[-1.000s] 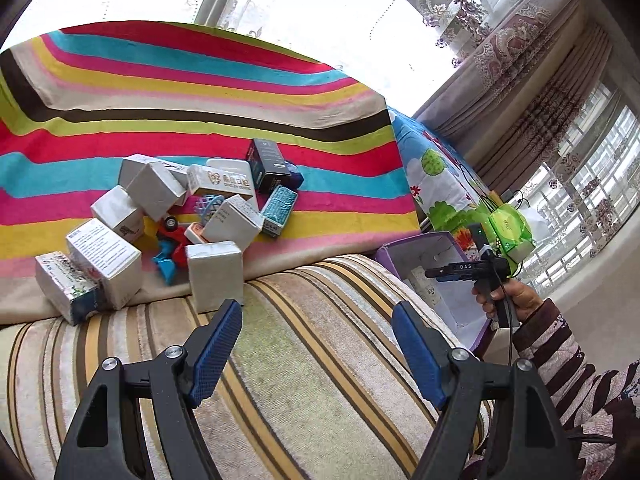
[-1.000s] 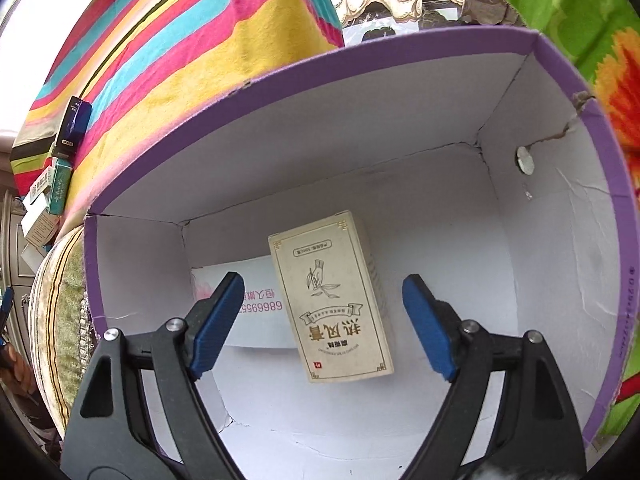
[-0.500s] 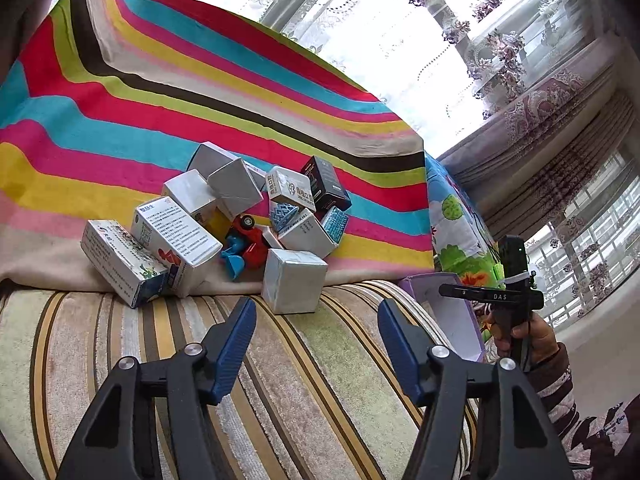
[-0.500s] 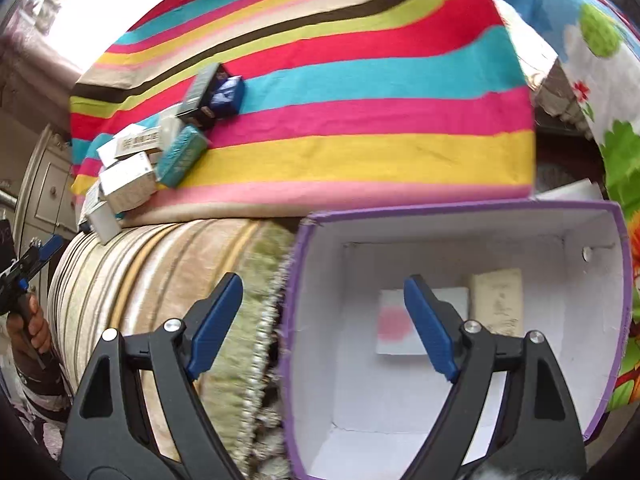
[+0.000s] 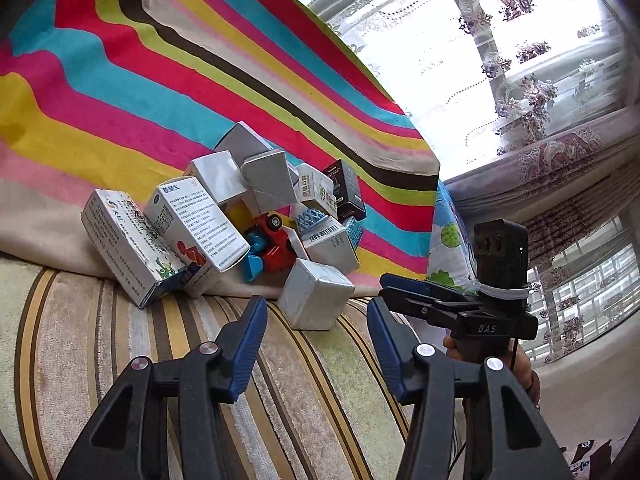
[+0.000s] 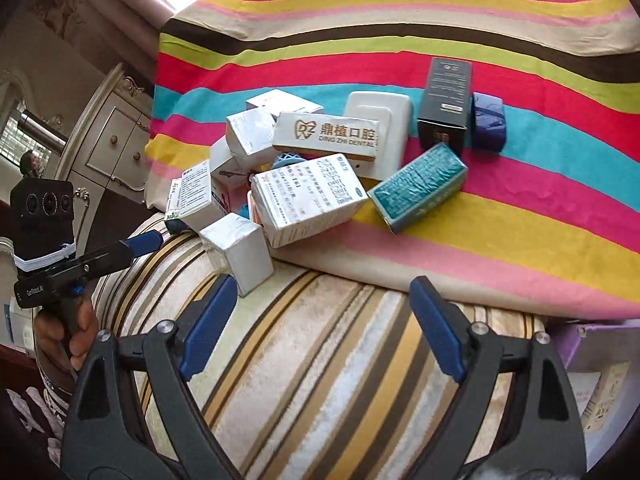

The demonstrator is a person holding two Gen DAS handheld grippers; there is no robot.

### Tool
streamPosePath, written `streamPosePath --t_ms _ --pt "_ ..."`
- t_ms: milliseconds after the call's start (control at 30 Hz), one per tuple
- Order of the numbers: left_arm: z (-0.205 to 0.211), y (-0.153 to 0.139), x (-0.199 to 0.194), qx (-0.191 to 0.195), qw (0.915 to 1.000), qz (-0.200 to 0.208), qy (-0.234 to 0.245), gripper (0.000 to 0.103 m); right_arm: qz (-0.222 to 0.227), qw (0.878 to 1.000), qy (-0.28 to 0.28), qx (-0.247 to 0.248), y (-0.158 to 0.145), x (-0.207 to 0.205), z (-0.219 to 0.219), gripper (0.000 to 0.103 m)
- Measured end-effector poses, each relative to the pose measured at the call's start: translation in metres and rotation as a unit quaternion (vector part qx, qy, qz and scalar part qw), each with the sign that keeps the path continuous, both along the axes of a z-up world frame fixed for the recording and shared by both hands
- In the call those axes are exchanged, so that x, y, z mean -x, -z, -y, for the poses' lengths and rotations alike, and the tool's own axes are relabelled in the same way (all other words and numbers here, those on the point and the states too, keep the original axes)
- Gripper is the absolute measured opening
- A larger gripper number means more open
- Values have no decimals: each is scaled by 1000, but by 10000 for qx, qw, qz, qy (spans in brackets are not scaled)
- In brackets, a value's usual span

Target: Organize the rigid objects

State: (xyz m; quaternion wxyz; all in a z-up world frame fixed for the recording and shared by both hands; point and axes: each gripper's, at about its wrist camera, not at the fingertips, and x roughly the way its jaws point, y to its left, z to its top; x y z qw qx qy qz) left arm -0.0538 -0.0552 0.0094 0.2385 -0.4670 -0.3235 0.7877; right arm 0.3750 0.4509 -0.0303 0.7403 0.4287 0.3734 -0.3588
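A pile of small cartons lies on the striped blanket (image 5: 160, 80), with a red toy car (image 5: 276, 240) among them. A silver box (image 5: 316, 292) sits at the pile's near edge on the striped cushion (image 6: 320, 380). My left gripper (image 5: 315, 304) points at the silver box, which lies just ahead of its fingertips. Its jaws are closing and no pad touches anything. My right gripper (image 6: 322, 284) hovers over the cushion, facing the pile. Its jaws are opening and nothing is between them. A teal box (image 6: 420, 184), a black box (image 6: 444, 96) and a dental carton (image 6: 328, 134) lie beyond it.
A purple box (image 6: 580, 336) at the lower right holds a beige carton (image 6: 604, 396). A white cabinet (image 6: 116, 140) stands at the left. Curtains and a window (image 5: 540, 80) fill the right side. A flowered cloth (image 5: 448, 248) lies beside the blanket.
My left gripper rolled, came closer to the pile and narrowed its jaws. My right gripper left the purple box, with the beige carton still inside, and swung round to face the pile.
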Motion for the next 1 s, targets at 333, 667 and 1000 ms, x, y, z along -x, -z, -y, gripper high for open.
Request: streamPosePath --t_ms 333,667,1000 --pt "4 11 11 -629 9975 296 -127 53 -162 9981 -584 129 8 -44 32 94" --pt "12 36 28 -1774 9689 1331 -1097 53 -413 9920 -1190 112 25 -58 58 97" --pt "4 42 31 -1628 9610 1603 -1560 54 -132 9902 -1390 -6 35 -60 60 97"
